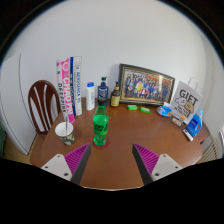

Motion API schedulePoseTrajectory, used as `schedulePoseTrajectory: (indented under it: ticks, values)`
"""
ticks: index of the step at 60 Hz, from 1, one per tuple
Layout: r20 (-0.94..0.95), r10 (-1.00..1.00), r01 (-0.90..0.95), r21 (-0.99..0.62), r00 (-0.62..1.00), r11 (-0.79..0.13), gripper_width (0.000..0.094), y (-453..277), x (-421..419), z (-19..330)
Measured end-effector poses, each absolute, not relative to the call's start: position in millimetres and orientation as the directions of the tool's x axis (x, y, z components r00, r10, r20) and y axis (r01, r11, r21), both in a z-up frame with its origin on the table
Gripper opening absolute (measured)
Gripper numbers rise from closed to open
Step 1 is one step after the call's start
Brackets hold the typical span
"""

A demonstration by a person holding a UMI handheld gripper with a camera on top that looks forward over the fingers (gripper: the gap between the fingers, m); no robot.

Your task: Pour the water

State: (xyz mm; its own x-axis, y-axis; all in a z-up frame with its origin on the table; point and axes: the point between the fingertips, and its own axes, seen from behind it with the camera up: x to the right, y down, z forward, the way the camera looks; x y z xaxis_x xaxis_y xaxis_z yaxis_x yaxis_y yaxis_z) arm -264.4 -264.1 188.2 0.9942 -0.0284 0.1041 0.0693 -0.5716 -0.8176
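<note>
Magenta pads line the two fingers of the gripper [111, 160], which stand wide apart over the near edge of the brown wooden table [120, 145] and hold nothing. Just ahead of them a green bottle [101, 128] stands upright with a white cup [65, 129] at its left, contents not discernible, while a dark bottle [103, 92] and a small one [115, 95] stand by the far edge. Along that edge lean tall boxes [66, 85] and a framed photo [146, 87] against a white wall, with a wooden chair [41, 103] at the table's left corner.

Book titles [66, 85] too small
</note>
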Motion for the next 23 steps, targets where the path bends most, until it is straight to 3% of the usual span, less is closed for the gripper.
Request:
schedulePoseTrajectory:
  ticks: [23]
  values:
    - [0.102,-0.019,0.072,-0.809,0.995,-0.584,0.0852,-290,-235,194]
